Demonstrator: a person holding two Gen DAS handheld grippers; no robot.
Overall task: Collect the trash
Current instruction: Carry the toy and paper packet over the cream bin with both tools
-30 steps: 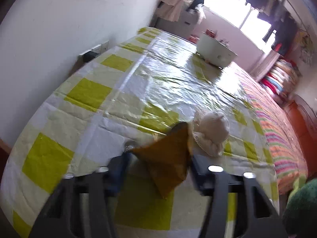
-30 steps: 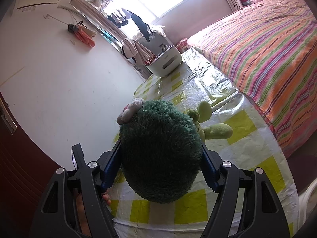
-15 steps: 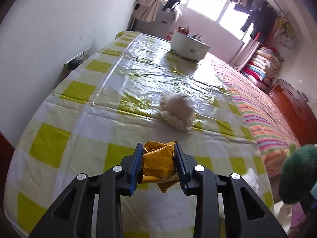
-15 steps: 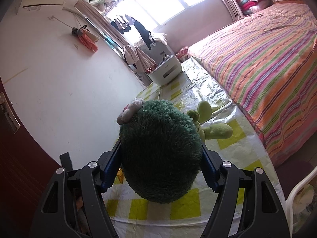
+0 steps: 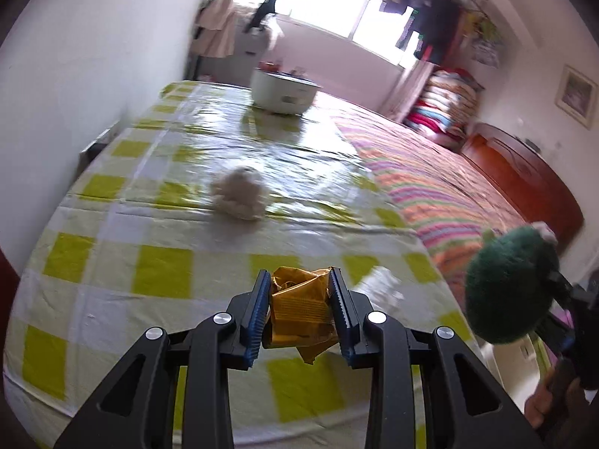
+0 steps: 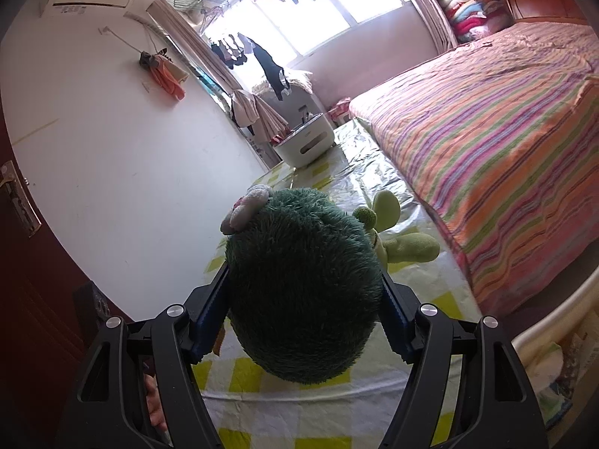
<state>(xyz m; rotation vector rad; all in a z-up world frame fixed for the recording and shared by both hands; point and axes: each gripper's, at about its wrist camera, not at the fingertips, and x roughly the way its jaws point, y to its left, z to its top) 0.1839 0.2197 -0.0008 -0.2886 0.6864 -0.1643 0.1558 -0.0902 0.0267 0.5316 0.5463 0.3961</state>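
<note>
— Yellow-and-white checked plastic tablecloth [image 5: 161, 273] fills the near view; what is held?
— Left gripper [image 5: 299, 314] clamps a crumpled golden foil wrapper [image 5: 299, 310] above it; right gripper [image 6: 303, 310] grasps a fuzzy dark-green plush toy [image 6: 299, 292].
— Step?
— Carrying, probably. Next, a bin; a crumpled white tissue [image 5: 239, 194] lies farther off.

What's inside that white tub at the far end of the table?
The white tub holds a few small red and dark things poking above its rim. They are too blurred to name, and its wall hides everything lower down inside.
</note>
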